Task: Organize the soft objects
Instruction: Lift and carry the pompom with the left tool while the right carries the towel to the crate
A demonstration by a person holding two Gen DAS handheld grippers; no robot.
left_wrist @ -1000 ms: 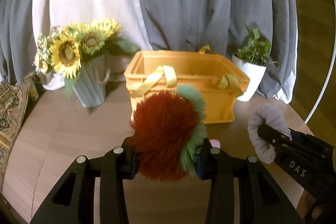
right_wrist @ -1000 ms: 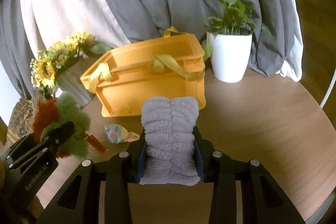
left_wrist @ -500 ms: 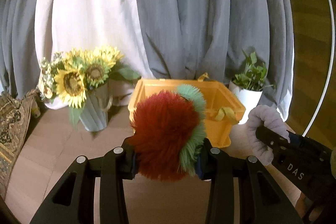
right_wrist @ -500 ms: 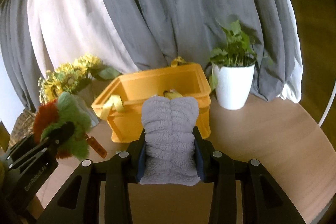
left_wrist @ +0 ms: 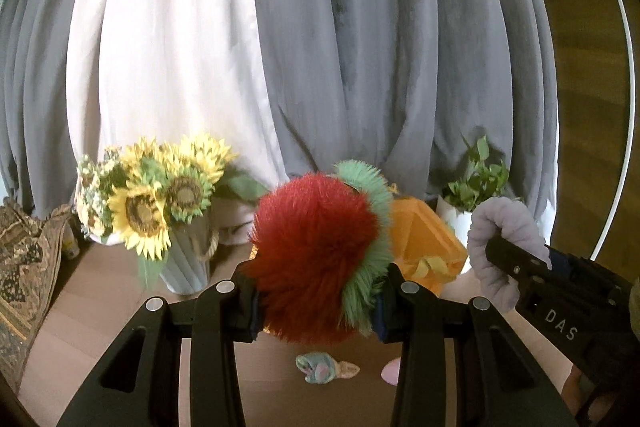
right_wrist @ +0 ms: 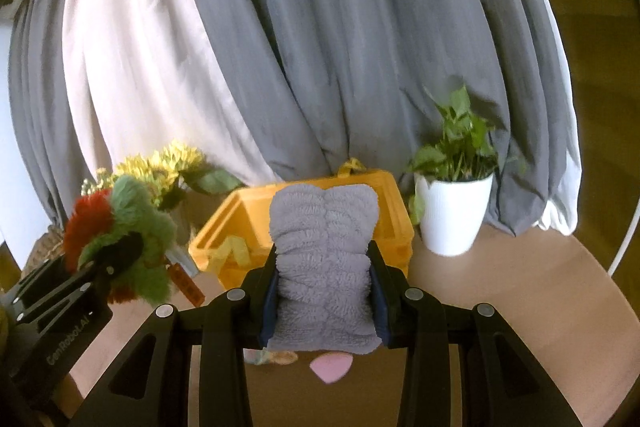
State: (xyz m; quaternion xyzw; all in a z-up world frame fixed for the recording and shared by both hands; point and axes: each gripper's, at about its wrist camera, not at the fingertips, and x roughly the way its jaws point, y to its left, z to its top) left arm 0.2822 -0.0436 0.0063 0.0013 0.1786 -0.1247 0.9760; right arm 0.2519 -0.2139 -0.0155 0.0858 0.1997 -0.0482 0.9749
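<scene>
Tabletop (right_wrist: 520, 291): round wooden surface in front of grey and white curtains; it carries the bin, a sunflower vase (left_wrist: 188, 259) far left and a potted plant (right_wrist: 454, 215) far right.
Yellow bin (right_wrist: 236, 227): stands at the far middle of the tabletop, between vase and plant, lid off, yellow straps hanging at its rim. Only part of its inside shows, and no soft thing is visible in that part — so, by my reading, nothing has been stowed yet.
Grey plush piece (right_wrist: 324, 267): ribbed and fluffy, pinched between the pads of the right hand-held gripper (right_wrist: 324, 301), held in the air on the near side of the bin, above the tabletop.
Red and green furry toy (left_wrist: 320, 259): squeezed between the pads of the left hand-held gripper (left_wrist: 318, 301), also held in the air, near and left of the bin; an orange tag hangs below it in the right wrist view.
Small pastel soft toy (left_wrist: 320, 367): lies on the tabletop near the person, below the two held things, untouched.
Pink soft piece (right_wrist: 332, 367): lies on the tabletop just right of the pastel toy, partly hidden.
Progress: early, I judge — two things picked and ready to go to the bin, at least two small ones left to collect.
</scene>
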